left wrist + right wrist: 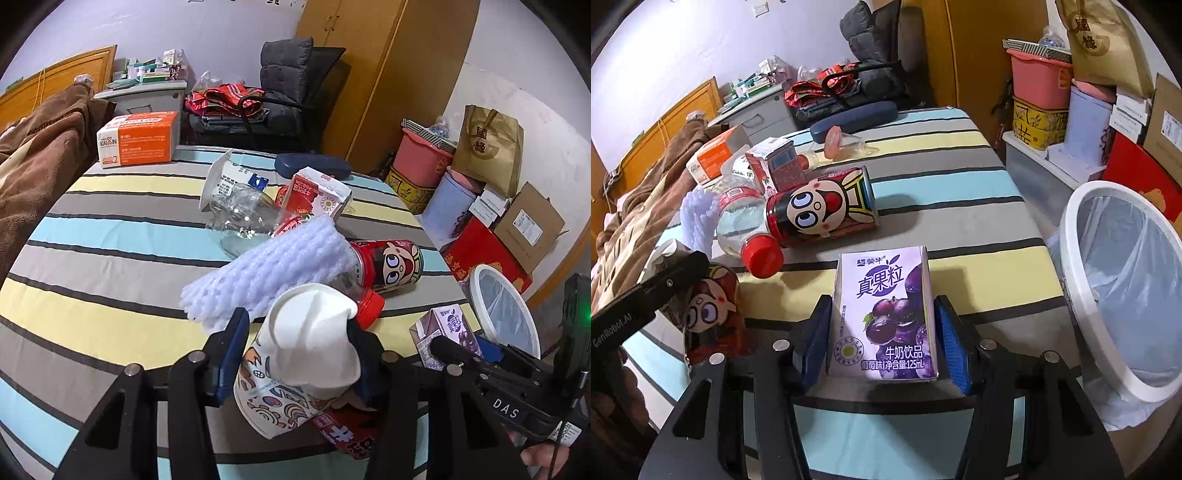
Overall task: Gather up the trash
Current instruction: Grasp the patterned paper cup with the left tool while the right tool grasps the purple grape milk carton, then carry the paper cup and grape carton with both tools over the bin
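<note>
My left gripper (295, 332) is shut on a crushed paper cup (299, 362) with cartoon prints, held over the striped table (92, 236). My right gripper (882, 317) is shut on a purple grape milk carton (886, 314), which also shows in the left wrist view (447, 332). On the table lie a red cartoon can (823, 206), a clear bottle with a red cap (742, 225), white foam netting (266, 269), a red strawberry milk carton (317, 195) and another red can (713, 314). A white trash bin (1123, 295) with a clear liner stands right of the table.
An orange-and-white box (136, 138) and a dark glasses case (314, 166) lie at the table's far side. A brown blanket (37, 155) is on the left. Boxes, a pink tub (1038, 77) and a paper bag (487, 147) are stacked at the right wall.
</note>
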Available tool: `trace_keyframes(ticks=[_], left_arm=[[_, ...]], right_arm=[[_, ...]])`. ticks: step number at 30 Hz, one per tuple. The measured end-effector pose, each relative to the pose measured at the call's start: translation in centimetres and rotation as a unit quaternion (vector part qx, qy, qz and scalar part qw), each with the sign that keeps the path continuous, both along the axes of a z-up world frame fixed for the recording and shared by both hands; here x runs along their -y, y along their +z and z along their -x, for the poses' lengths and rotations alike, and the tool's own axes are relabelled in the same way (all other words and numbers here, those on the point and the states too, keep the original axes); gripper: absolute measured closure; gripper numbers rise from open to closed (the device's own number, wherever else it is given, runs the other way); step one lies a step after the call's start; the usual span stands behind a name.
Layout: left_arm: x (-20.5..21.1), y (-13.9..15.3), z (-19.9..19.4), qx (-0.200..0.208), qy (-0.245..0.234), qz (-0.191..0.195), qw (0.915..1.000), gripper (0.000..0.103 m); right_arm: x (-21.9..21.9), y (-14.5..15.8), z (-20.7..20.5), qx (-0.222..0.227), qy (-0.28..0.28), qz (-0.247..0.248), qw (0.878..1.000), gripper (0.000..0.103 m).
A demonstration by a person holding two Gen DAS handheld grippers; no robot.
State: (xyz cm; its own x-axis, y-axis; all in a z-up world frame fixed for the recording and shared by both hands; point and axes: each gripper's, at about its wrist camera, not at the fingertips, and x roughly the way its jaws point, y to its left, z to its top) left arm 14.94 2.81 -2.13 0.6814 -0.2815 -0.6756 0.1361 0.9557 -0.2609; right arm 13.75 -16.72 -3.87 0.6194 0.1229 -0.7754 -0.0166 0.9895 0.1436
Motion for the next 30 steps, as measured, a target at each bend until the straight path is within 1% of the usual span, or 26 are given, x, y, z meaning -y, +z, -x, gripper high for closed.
trace_keyframes(ticks=[8, 18, 20, 22, 23, 24, 26, 28, 30], left_arm=[[-0.4, 0.6, 1.1, 0.004, 0.012, -0.003, 0.9999, 0.052], [0.4, 2.8, 2.7, 0.031, 0.014, -0.013, 0.9993, 0.054], [0.6, 2.5, 2.5, 0.025, 0.017, -0.024, 0.9993, 0.054], [0.5, 1.9, 2.5, 0.016, 0.024, -0.018, 0.9994, 0.054], [0.3, 1.9, 2.7, 0.019, 0.027, -0.015, 0.9993, 0.054], [0.2, 2.0, 2.9, 0.021, 0.034, -0.018, 0.9990, 0.054], [0.4, 2.2, 3.1, 0.026, 0.044, -0.035, 0.9981, 0.054], [0.4, 1.9, 3.0, 0.014, 0.038, -0.034, 0.9986, 0.053], [0.6, 1.3, 3.1, 0.003, 0.041, -0.045, 0.9982, 0.046]], right_arm=[[0.2, 0.6, 0.8, 0.018, 0.000, -0.004, 1.000, 0.047], [1.0, 2.9, 2.1, 0.062, -0.004, -0.012, 0.998, 0.047], [1.2, 3.0, 2.3, 0.066, -0.006, -0.014, 0.998, 0.047], [1.3, 3.1, 2.4, 0.067, -0.005, -0.016, 0.998, 0.047], [1.3, 3.0, 2.5, 0.067, -0.004, -0.016, 0.998, 0.047], [1.3, 3.0, 2.6, 0.067, -0.003, -0.016, 0.998, 0.047], [1.3, 3.0, 2.8, 0.067, -0.001, -0.019, 0.998, 0.047], [1.3, 3.1, 2.9, 0.068, 0.003, -0.021, 0.997, 0.047], [1.2, 3.2, 3.1, 0.071, 0.004, -0.021, 0.997, 0.047]])
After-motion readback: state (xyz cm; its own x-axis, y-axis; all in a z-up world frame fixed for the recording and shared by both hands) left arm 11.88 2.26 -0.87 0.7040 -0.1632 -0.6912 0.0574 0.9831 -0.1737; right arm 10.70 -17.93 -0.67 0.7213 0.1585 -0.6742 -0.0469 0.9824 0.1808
